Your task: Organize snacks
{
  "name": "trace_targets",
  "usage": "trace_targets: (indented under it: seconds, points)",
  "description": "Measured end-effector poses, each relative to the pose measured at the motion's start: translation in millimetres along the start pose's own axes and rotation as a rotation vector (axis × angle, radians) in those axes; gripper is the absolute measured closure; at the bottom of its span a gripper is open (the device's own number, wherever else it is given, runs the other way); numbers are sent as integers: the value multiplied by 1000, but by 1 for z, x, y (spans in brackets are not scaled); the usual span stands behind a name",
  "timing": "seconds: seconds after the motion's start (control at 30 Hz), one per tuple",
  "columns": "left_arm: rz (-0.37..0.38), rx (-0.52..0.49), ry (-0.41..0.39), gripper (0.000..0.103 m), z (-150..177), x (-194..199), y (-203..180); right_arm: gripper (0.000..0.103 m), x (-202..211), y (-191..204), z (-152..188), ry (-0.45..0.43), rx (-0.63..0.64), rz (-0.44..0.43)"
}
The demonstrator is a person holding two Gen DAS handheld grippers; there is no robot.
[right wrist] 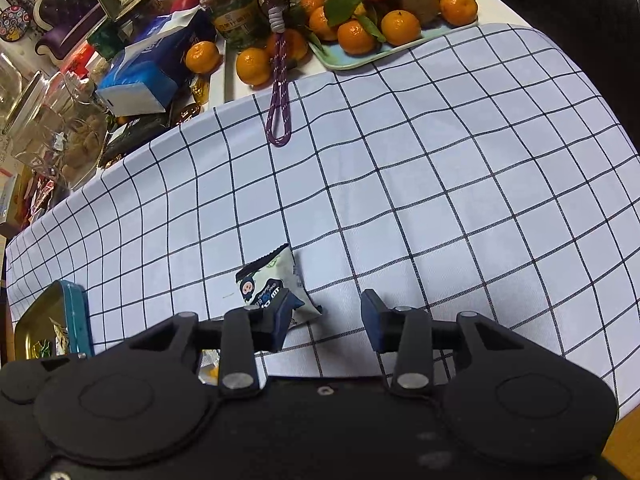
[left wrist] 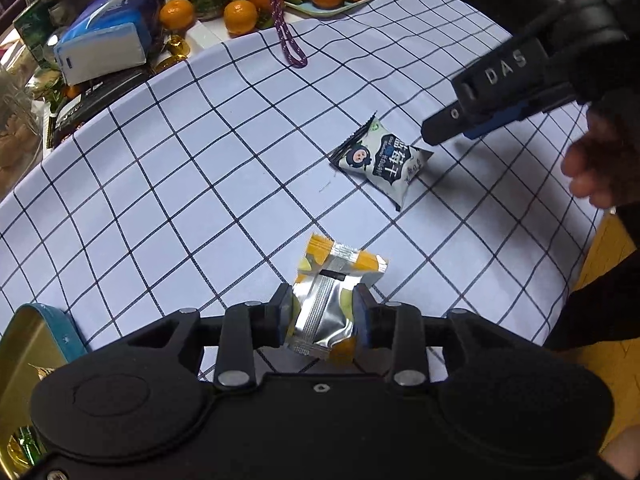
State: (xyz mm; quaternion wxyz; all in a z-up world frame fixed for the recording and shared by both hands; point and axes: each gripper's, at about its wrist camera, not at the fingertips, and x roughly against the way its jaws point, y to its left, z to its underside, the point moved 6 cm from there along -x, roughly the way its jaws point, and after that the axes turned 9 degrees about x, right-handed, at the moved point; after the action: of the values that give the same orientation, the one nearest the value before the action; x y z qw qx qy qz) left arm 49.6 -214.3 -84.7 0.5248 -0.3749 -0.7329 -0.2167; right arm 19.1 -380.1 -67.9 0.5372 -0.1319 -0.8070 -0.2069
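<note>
My left gripper (left wrist: 323,307) is shut on a yellow and silver snack packet (left wrist: 330,296) and holds it just above the checked tablecloth (left wrist: 200,184). A white and dark snack packet (left wrist: 384,160) lies on the cloth further right. My right gripper (right wrist: 326,314) is open and empty; the same white packet (right wrist: 272,284) lies just beyond and partly under its left finger (right wrist: 280,316). In the left wrist view the right gripper (left wrist: 448,128) hovers just right of that packet. An open teal tin (left wrist: 28,344) with a gold inside sits at the left; it also shows in the right wrist view (right wrist: 60,320).
A tray of mandarins (right wrist: 376,12) stands at the back. Loose mandarins (right wrist: 253,65), a blue tissue pack (right wrist: 148,68), a jar (right wrist: 234,12) and a purple lanyard (right wrist: 278,92) crowd the back left. Glass jars (right wrist: 52,128) stand at the left edge.
</note>
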Motion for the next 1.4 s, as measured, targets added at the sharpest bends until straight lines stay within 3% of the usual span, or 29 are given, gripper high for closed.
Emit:
trace_targets:
  seconds: [0.13,0.33,0.63,0.8,0.9,1.4]
  points:
    - [-9,-3,-5,52,-2,-1,-2,61,-4,-2,3,23,15,26]
    - [-60,-45,32,52,2,-8,-4,60,-9,-7,9,60,27,53]
    - [-30,59,68,49,-5,-15,3,60,-16,-10,14,94,36,79]
    - [-13,114,86,40,-8,-19,0,59,-17,-6,16,84,83,104]
    - [-21,115,92,34,-8,-21,-5,55,-18,-2,18,82,118,114]
    - [-47,205,113,33,-14,-25,-4,36,-19,9,22,59,222,109]
